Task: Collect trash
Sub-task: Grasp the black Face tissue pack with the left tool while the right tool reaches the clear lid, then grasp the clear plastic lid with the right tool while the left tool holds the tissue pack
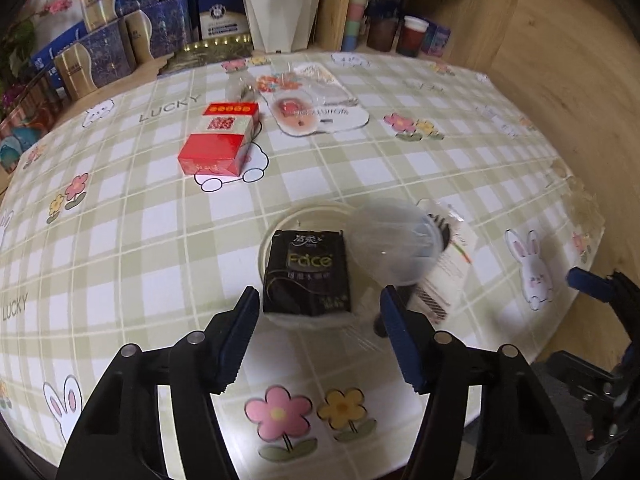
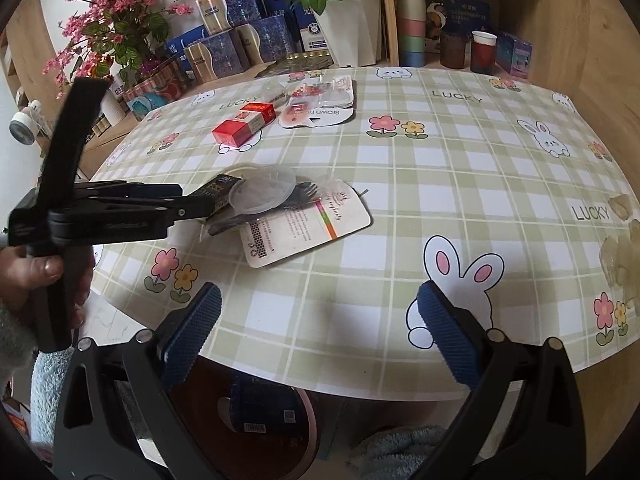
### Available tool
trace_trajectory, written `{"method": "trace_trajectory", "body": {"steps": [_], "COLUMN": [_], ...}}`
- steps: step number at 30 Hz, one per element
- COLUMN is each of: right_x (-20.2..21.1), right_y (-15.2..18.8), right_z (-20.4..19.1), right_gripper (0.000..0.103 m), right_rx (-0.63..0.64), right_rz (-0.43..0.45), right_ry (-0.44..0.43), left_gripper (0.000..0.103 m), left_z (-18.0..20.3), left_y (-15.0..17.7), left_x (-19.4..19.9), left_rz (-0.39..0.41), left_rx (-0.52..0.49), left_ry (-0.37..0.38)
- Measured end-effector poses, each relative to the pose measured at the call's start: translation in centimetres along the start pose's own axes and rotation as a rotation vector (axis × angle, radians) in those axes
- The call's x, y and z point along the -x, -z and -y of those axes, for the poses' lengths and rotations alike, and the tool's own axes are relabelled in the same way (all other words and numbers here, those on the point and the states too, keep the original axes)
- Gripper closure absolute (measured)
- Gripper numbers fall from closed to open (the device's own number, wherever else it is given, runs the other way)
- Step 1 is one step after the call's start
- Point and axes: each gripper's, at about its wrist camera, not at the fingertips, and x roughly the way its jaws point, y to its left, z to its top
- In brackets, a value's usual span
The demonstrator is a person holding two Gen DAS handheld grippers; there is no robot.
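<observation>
The left gripper (image 1: 320, 312) is wide open, with nothing in it, its fingers either side of a black tissue pack (image 1: 307, 272) sitting in a clear container (image 1: 280, 220) near the table (image 1: 400, 168) edge. A clear lid (image 1: 390, 240) leans beside it over a fork (image 2: 306, 191) and card (image 2: 304, 228). The right gripper (image 2: 320, 324) hangs open too, empty, over the table's edge. A red box (image 1: 218, 146) sits further back.
</observation>
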Motion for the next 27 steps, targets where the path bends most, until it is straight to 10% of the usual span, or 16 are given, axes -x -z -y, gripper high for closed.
{"method": "trace_trajectory", "body": {"steps": [8,27], "right_x": [-0.5,-7.1], "right_y": [-0.3,-5.8], "right_z": [0.8,-4.5], "right_gripper": [0.006,0.007], "right_rx": [-0.036,0.131], "right_rz": [-0.004,0.006], "right_ry": [-0.012,-0.017], "left_gripper": [0.071,0.072], "left_z": [-0.5,-5.7], "left_y": [-0.3,6.3], "left_x": [-0.1,9.1], "left_rz": [-0.006,0.168], "left_rx": [-0.014,0.275], "left_ry": [-0.016,-0.005]}}
